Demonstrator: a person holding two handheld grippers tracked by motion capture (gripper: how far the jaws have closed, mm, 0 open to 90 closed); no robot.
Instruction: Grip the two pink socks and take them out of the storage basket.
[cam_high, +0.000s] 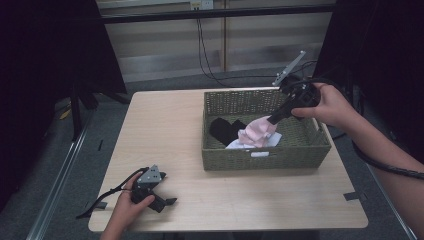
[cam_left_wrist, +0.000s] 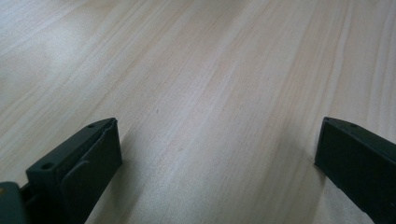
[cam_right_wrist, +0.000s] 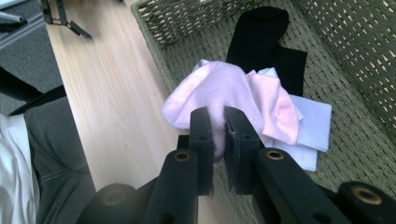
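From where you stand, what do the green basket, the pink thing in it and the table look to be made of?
The green rectangular basket looks like woven wicker or fibre, matt: an open weave shows in its walls. The pink cloth, pinched in the right tongs, seems a soft knit fabric, perhaps a sock. The pale table looks like wood or wood-grain laminate, smooth with fine grain lines.

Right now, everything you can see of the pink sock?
The pink sock is soft, pale pink knit fabric, bunched and folded rather than flat. It sits inside the basket, near the front wall, partly lifted. The right gripper is shut on a fold of it, jaws pinching the cloth. It lies over a white cloth, with a black sock beyond it. Whether it is one sock or a pair cannot be told.
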